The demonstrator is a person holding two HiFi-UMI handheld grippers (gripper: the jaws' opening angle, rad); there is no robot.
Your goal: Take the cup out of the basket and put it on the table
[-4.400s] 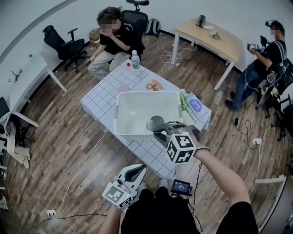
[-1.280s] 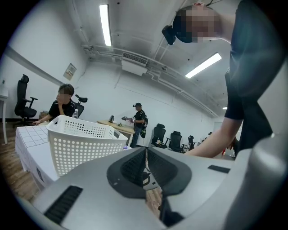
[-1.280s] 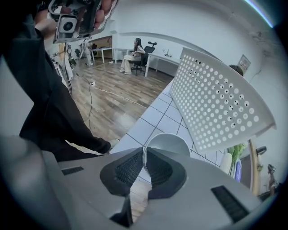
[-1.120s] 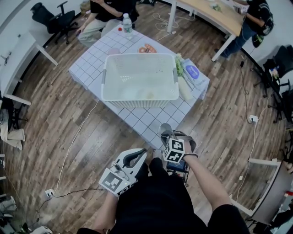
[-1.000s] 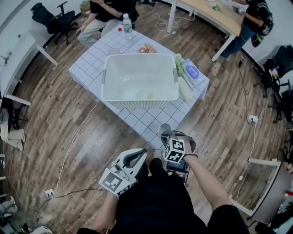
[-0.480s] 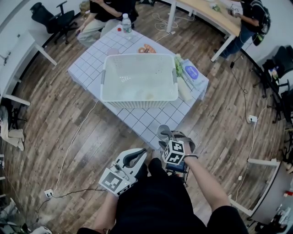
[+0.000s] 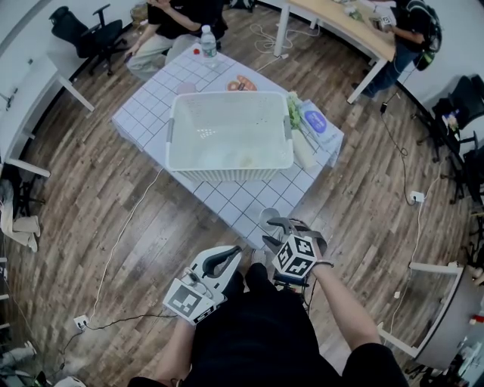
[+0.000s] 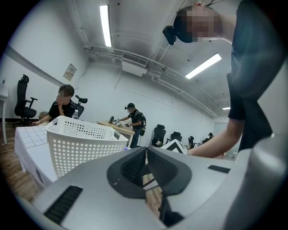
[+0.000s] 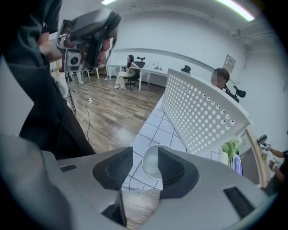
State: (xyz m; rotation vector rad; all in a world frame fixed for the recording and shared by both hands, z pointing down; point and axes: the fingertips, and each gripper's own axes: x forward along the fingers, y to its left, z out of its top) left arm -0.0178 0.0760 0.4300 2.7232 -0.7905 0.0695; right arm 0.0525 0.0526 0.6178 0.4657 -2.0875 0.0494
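The pale cup (image 7: 269, 218) stands upright on the white tiled table (image 7: 227, 201), close to its near corner and outside the white perforated basket (image 7: 230, 163). My right gripper (image 7: 273, 233) hovers just behind the cup, open, and its pads touch nothing. In the right gripper view the cup (image 9: 152, 162) shows beyond the spread jaws of the right gripper (image 9: 145, 165), with the basket (image 9: 202, 114) to its right. My left gripper (image 7: 229, 255) hangs low by the person's body, off the table. The left gripper (image 8: 146, 162) is shut and empty, and the basket (image 8: 76, 143) is ahead of it.
A water bottle (image 7: 203, 39), orange food (image 7: 243, 82), greens and a blue packet (image 7: 311, 122) lie on the table around the basket. A person (image 7: 165, 23) sits at the far side. A cable (image 7: 121, 249) runs over the wooden floor on the left.
The cup went from the basket to the table's near corner. In the last second my right gripper's jaws opened off the cup and drew back a little. The left gripper stayed still.
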